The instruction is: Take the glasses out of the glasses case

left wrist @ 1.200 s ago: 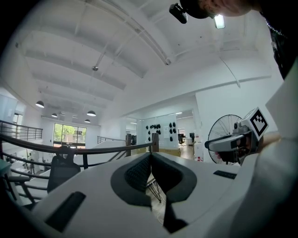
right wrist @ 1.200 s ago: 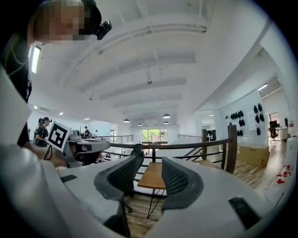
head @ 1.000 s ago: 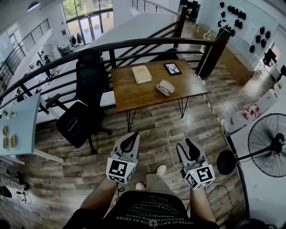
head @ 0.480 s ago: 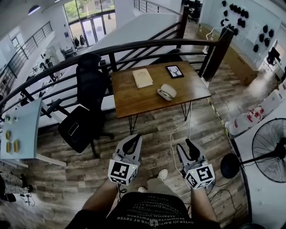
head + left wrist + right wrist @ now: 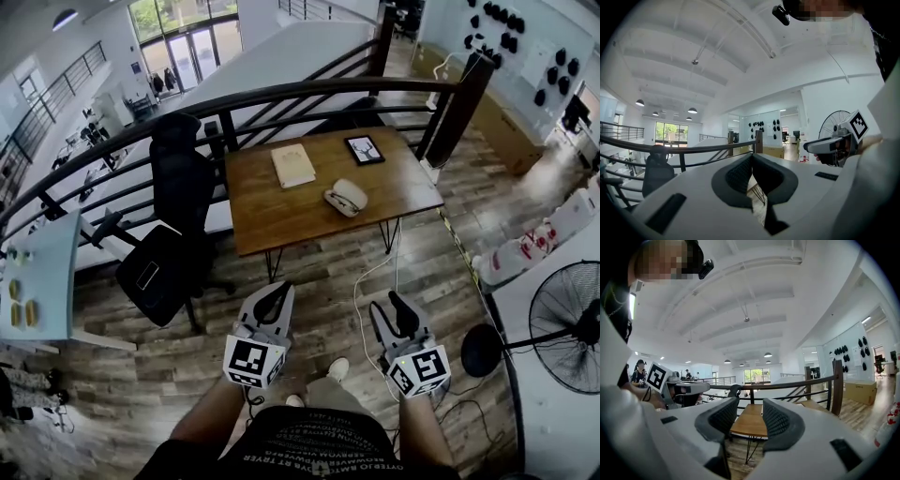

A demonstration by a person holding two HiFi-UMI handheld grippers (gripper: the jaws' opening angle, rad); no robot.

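- Little has changed since the earlier frames: the wooden table (image 5: pixel 281 211) is seen a touch lower and further left in the head view, and the black office chair (image 5: pixel 173 234) has likewise drifted left, as from a small turn of the head.
- Both grippers are held where they were, low in the head view, in front of the person's body and above the plank floor.
- The left gripper (image 5: pixel 280 287) is held with its jaws brought together. In the left gripper view their tips are seen touching, with only a narrow slit left lower down, through which a table leg shows.
- The right gripper (image 5: pixel 395 300) is held with its jaws apart. In the right gripper view a clear gap is seen between the two ribbed pads, filled only by the far table top.
- Nothing is gripped by either one.
- The glasses case (image 5: pixel 346 197), white and closed, lies on the table towards its right side, well apart from both grippers.
- The glasses themselves cannot be seen.
- A pale book (image 5: pixel 293 165) is laid further back on the table, and a dark tablet (image 5: pixel 363 148) lies behind the case near the far edge.
- A dark curved railing (image 5: pixel 281 91) runs behind the table.
- A standing fan (image 5: pixel 567 328) is seen at the right edge of the head view.
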